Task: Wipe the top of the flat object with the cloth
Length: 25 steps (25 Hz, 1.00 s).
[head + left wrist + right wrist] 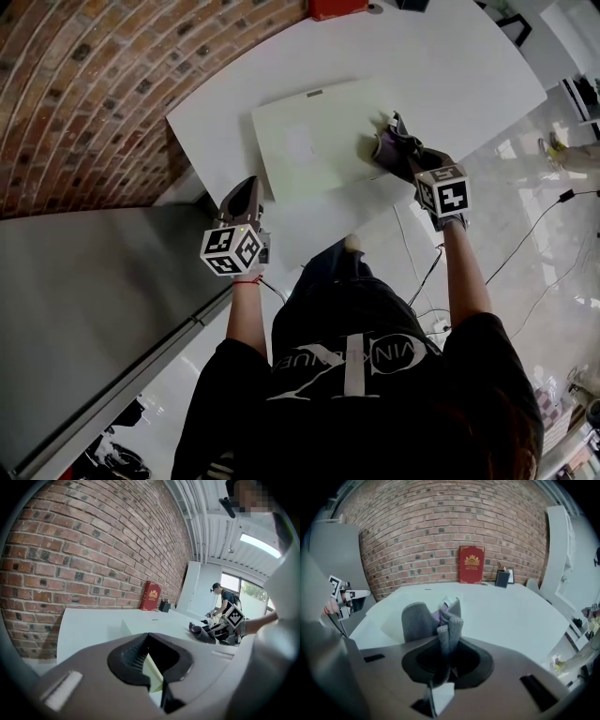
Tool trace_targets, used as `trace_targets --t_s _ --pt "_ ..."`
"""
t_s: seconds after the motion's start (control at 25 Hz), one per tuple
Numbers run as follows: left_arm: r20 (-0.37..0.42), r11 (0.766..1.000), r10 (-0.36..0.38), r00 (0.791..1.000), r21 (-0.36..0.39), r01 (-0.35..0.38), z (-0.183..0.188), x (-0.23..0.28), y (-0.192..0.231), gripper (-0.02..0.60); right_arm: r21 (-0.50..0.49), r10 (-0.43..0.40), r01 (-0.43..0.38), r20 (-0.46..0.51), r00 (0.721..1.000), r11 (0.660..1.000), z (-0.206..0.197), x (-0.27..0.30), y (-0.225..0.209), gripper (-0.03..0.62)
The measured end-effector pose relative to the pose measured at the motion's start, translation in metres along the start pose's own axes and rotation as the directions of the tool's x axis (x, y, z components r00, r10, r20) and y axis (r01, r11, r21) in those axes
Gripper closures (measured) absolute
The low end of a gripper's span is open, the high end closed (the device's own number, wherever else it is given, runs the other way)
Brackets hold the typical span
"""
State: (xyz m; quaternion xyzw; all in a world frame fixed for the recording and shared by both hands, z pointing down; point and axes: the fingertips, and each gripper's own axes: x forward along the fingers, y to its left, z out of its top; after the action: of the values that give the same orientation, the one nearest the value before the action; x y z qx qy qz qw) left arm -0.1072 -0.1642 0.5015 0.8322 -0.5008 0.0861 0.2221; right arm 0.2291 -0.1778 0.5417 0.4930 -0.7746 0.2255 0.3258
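The flat object point(314, 141) is a pale greenish-white board lying on the white table point(450, 75). My right gripper point(398, 142) is shut on a bunched grey cloth point(386, 150), which rests on the board's right part. In the right gripper view the cloth point(440, 618) sticks up from between the jaws, with the board point(389, 620) to its left. My left gripper point(247, 187) is shut with nothing held, its tips beside the board's near-left edge. In the left gripper view a sliver of the board point(152, 670) shows through the gap below the tips point(149, 639).
A red book point(471, 564) and a small dark holder point(503, 578) stand at the table's far edge against the brick wall point(84, 84). A grey metal surface point(84, 300) lies left of the person. Cables point(544, 234) run over the floor at right. Another person point(225, 599) stands in the background.
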Motion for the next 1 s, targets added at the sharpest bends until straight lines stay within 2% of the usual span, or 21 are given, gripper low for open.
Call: trace_targets --t_s 0.2,0.36,0.52,0.84,1.0 --pt "0.018 1.000 -0.005 1.000 0.009 0.005 0.013 0.003 0.000 0.571 0.005 -0.053 0.053 -0.006 0.999 0.999 -0.005 -0.003 -0.018 0.543" --pt "0.018 1.000 -0.016 1.000 0.022 0.015 0.017 0.005 -0.001 0.571 -0.026 -0.079 0.079 0.013 0.997 0.997 -0.005 -0.007 -0.025 0.543" --pt "0.026 1.000 -0.013 1.000 0.027 0.012 0.021 0.004 0.002 0.571 -0.043 -0.158 0.159 0.023 0.987 0.986 -0.005 -0.017 -0.042 0.544" --pt "0.042 0.999 0.003 0.999 0.032 -0.004 0.030 -0.002 0.007 0.569 -0.033 -0.278 0.287 0.165 0.946 0.957 0.036 -0.050 -0.059 0.544" --pt "0.068 0.999 0.013 0.998 0.030 -0.015 0.038 -0.007 0.010 0.571 0.018 -0.304 0.310 0.253 0.918 0.951 0.060 -0.068 -0.059 0.545"
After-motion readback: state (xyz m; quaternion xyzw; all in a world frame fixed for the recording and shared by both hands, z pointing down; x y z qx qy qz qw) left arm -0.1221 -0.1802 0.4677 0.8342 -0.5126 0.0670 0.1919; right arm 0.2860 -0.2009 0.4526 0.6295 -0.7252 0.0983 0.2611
